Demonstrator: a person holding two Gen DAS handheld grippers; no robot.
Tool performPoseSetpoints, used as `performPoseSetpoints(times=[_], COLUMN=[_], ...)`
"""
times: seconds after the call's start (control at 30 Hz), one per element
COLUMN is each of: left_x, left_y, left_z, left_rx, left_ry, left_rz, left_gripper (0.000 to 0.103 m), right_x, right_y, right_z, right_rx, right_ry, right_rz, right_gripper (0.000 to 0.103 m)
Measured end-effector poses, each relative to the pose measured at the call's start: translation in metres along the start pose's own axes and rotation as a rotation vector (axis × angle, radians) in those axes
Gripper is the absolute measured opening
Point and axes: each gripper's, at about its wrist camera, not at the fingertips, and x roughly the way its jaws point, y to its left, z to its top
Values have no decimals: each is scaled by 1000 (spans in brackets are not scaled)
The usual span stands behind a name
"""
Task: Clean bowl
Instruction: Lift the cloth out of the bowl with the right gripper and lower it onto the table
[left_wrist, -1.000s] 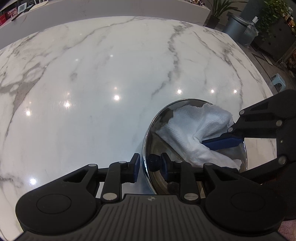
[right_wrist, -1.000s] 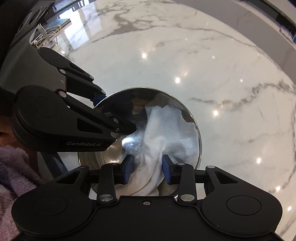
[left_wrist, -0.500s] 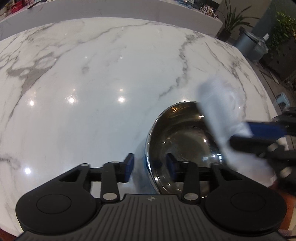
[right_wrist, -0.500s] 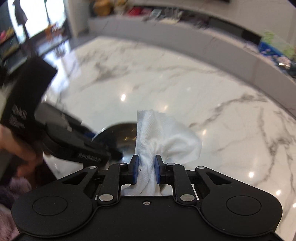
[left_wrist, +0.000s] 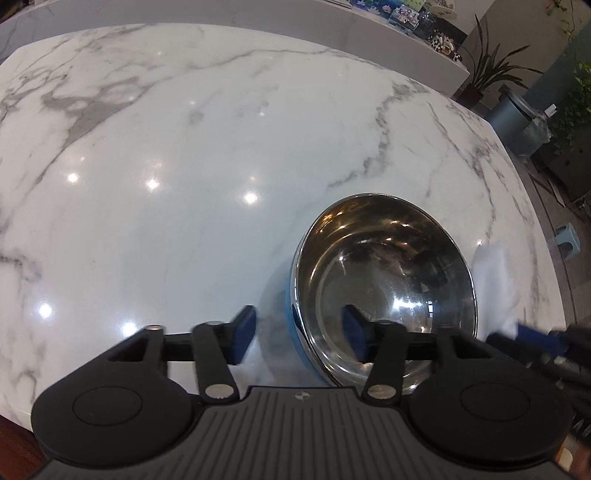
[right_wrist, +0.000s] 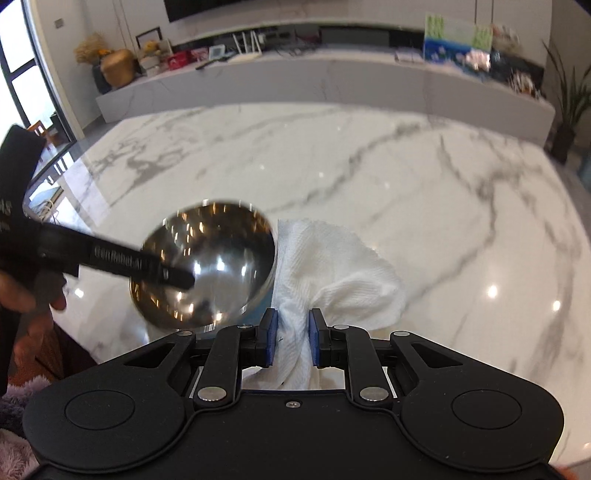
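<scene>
Left wrist view: the left tongs stand wide, wider than a second ago, one blue pad outside the bowl's near rim and the other over its inside, neither pressing it. The steel bowl sits on the marble counter just ahead of these tongs and to their right. A second ago the paper towel lay inside the bowl; now the bowl is bare and the towel is a blurred white patch beyond its right rim, at the right tongs

Right wrist view: the right tongs are narrow, pinching the paper towel between their blue pads. A second ago they were wider and down in the bowl; now the towel hangs ahead of them over the counter, beside the bowl, which lies ahead to their left. The left tongs reach over the bowl's left rim
</scene>
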Motion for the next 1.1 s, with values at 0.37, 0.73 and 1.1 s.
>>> performPoseSetpoints(times=[0.37, 0.73, 1.1], left_x=[5, 10, 8], left_y=[1, 6, 5], left_z=[10, 7, 5], left_rx=[-22, -74, -87], left_ry=[-46, -60, -61], left_rz=[26, 0, -4], left_gripper=[25, 25, 25], right_x=[15, 43, 45], right_y=[5, -10, -15], right_z=[26, 27, -10], right_rx=[-16, -1, 149], right_ry=[-53, -120, -165], right_rz=[34, -36, -96], right_gripper=[16, 31, 46])
